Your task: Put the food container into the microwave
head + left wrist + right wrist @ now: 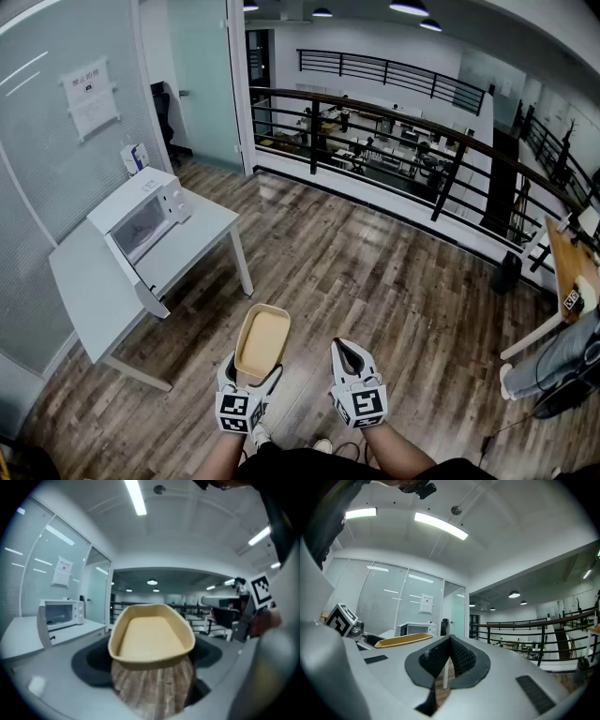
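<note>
head view: a microwave [141, 217] sits on a white table [89, 281] off to the left, with wood floor [375, 272] between it and the grippers. the left gripper [255, 373], jaws spread wide, clamps the empty tan food container [262, 340] in mid-air. the right gripper [350, 354] is closed on nothing.

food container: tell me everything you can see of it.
The food container is a shallow tan tray, elongated, with rounded corners and a raised, flared rim. It looks matte, like moulded pulp or plastic. It has no lid and is empty. The left gripper holds its near end between widely spread jaws, roughly level, with its long axis pointing away from the person. It hangs over the wooden floor, apart from the microwave.
</note>
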A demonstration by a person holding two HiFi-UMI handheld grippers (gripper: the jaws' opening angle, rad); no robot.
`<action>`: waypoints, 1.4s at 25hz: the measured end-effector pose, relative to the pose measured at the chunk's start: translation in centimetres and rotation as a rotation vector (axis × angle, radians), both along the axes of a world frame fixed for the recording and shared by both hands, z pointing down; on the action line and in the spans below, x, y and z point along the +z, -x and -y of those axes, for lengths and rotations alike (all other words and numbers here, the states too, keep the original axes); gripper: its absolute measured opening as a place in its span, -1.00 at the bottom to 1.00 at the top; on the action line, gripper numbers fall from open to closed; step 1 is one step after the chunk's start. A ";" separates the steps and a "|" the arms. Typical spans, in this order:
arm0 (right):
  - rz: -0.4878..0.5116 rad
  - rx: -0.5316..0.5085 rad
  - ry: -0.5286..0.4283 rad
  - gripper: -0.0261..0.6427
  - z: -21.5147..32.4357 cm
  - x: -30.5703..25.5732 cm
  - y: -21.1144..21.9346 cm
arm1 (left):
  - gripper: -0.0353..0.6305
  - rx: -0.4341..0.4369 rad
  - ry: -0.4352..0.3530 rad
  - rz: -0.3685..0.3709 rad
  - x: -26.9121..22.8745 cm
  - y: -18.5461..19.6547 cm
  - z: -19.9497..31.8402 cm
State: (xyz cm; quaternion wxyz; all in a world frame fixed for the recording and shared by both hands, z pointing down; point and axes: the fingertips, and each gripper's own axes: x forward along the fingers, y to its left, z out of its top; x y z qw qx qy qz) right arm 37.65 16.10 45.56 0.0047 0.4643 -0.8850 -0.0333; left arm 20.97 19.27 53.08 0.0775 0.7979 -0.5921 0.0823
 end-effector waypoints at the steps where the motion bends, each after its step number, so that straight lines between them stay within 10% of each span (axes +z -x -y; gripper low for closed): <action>1: -0.001 0.000 -0.004 -0.90 -0.3 -0.1 -0.3 | 0.54 -0.001 -0.001 -0.001 -0.1 -0.3 -0.3; 17: 0.052 -0.013 -0.016 -0.90 -0.9 -1.0 0.0 | 0.54 0.004 -0.020 -0.011 -0.7 -0.8 -0.6; 35: 0.036 0.076 -0.014 -0.90 2.9 -2.4 10.5 | 0.54 0.129 -0.078 -0.021 -2.7 8.6 4.8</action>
